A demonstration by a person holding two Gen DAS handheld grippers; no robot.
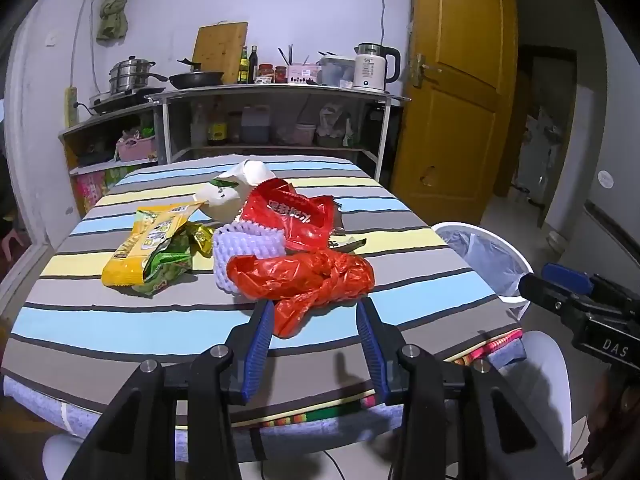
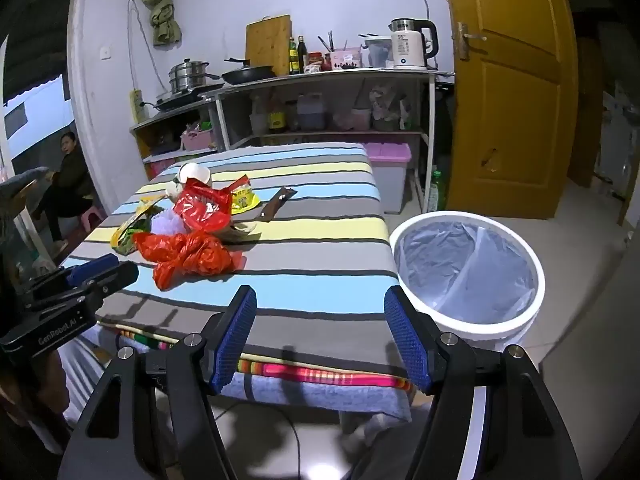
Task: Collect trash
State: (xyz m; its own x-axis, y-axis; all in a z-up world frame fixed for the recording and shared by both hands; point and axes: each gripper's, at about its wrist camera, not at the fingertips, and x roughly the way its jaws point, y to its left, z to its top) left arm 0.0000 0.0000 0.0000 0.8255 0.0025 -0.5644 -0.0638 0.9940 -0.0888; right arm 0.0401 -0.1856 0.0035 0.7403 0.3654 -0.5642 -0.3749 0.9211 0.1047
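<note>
A pile of trash lies on the striped table (image 1: 120,320): a crumpled red plastic bag (image 1: 304,280) nearest me, a white foam net (image 1: 248,248), a red snack wrapper (image 1: 296,216), a yellow packet (image 1: 148,244), a green packet (image 1: 168,264) and a white paper wad (image 1: 236,188). My left gripper (image 1: 316,308) is open, its fingertips on either side of the red bag's near end. My right gripper (image 2: 320,300) is open and empty over the table's near right corner. The red bag (image 2: 188,256) lies to its left. A white bin with a clear liner (image 2: 468,268) stands on the floor right of the table.
A brown wrapper (image 2: 278,204) and a yellow packet (image 2: 244,200) lie further back on the table. Shelves with pots, a pan and a kettle (image 1: 376,68) stand behind. A yellow door (image 1: 452,92) is at right. A person (image 2: 68,176) sits at far left.
</note>
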